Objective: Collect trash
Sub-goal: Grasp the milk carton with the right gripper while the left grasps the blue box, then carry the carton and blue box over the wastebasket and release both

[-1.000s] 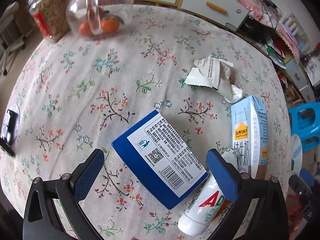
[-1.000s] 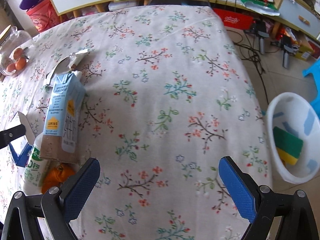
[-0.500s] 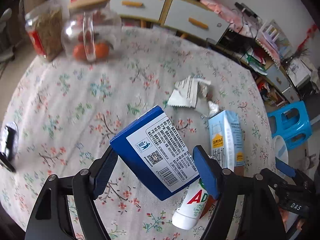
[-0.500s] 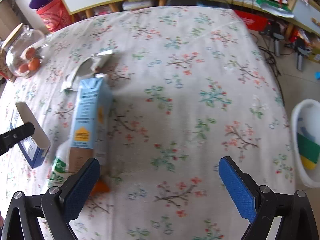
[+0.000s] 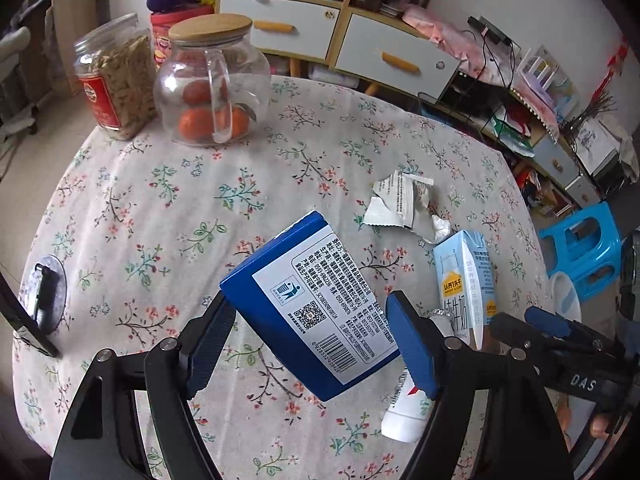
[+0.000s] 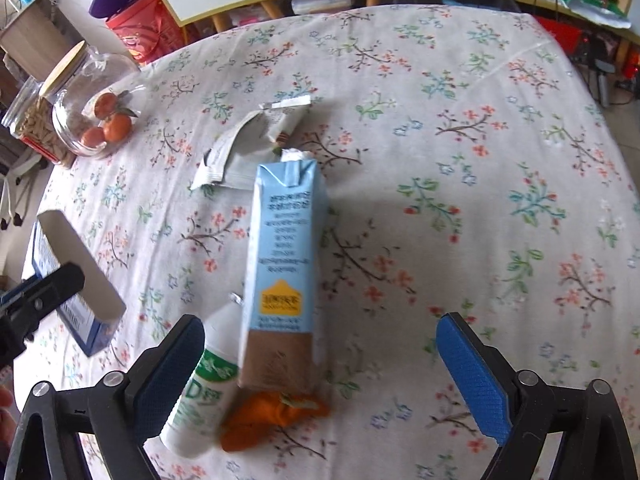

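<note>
My left gripper (image 5: pixel 312 340) is shut on a blue and white box (image 5: pixel 308 304) and holds it tilted above the floral tablecloth; the box also shows at the left of the right wrist view (image 6: pixel 76 276). My right gripper (image 6: pixel 320 376) is open and empty, its fingers on either side of a light blue milk carton (image 6: pixel 282 264) that lies flat on the table. A white bottle (image 6: pixel 200 392) and orange peel (image 6: pixel 272 416) lie by the carton's near end. A torn silver wrapper (image 6: pixel 244 148) lies beyond it. Carton (image 5: pixel 466 280), bottle (image 5: pixel 404 412) and wrapper (image 5: pixel 396 204) show in the left wrist view.
A glass jar of oranges (image 5: pixel 212 84) and a jar of snacks (image 5: pixel 116 80) stand at the table's far edge. A black clip on a grey disc (image 5: pixel 42 296) lies at the left. A blue stool (image 5: pixel 580 248) and a white basin (image 5: pixel 566 296) stand beyond the right edge.
My left gripper closed on the blue box and lifted it off the table. My right gripper moved left, from bare cloth to around the milk carton.
</note>
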`<state>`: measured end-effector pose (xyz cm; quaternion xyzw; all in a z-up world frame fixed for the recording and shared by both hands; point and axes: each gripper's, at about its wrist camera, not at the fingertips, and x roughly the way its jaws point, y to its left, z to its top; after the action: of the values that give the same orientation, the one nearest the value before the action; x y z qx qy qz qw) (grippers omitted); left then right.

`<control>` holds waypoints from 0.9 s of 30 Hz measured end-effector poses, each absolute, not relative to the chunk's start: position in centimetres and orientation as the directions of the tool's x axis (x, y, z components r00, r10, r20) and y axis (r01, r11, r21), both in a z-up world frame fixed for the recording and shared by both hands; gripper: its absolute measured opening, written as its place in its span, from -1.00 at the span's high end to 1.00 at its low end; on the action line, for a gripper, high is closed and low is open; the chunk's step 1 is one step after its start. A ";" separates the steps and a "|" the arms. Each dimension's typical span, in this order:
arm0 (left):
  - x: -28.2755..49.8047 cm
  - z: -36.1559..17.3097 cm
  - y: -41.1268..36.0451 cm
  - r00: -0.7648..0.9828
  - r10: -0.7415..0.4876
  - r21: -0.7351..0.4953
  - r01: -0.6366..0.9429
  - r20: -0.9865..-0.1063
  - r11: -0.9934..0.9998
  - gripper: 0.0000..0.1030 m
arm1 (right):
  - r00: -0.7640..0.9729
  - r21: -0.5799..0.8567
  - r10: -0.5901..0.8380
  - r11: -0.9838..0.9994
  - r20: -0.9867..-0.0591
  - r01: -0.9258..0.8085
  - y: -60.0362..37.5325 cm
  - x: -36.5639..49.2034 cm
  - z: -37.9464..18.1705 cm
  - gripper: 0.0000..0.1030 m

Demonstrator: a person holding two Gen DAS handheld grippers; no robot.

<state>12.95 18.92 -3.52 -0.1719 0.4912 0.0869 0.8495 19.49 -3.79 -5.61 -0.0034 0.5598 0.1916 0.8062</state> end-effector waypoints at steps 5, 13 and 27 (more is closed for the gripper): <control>12.6 -3.4 19.5 0.509 -0.020 -0.211 -0.320 -0.861 0.924 -0.54 | 0.271 0.249 0.334 0.920 -0.903 -0.303 -2.6 20.2 -6.6 -0.66; 12.2 -3.2 19.5 0.516 -0.023 -0.213 -0.311 -0.856 0.926 -0.54 | 0.272 0.232 0.310 0.931 -0.911 -0.283 -1.9 21.0 -7.9 -0.06; 12.6 -2.4 18.0 0.541 -0.050 -0.238 -0.284 -0.839 0.929 -0.54 | 0.338 0.222 0.316 0.931 -0.886 -0.289 -3.9 20.8 -5.5 0.22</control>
<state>12.61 18.04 -2.42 -0.1760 0.4741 0.0682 0.8600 20.79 -3.86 -5.50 0.0125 0.5448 0.1850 0.8178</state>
